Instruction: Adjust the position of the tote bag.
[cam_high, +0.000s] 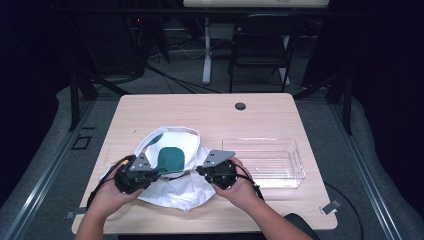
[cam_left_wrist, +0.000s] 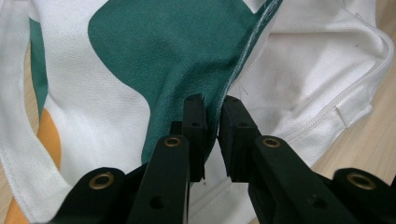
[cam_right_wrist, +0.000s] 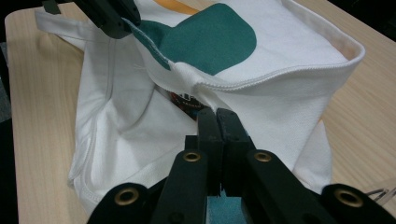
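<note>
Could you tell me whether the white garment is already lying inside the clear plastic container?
No, the white garment lies on the table left of the clear plastic container.

White green-patched garment (cam_high: 172, 165) crumpled on table.

garment (cam_high: 172, 165) on table (cam_high: 210, 112), tray (cam_high: 265, 160) just right of it

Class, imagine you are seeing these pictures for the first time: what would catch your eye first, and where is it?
A white garment with green and orange patches lies rumpled at the table's near middle. The left gripper and the right gripper each pinch its edge from either side. To its right sits a clear plastic bin with nothing visible in it.
</note>
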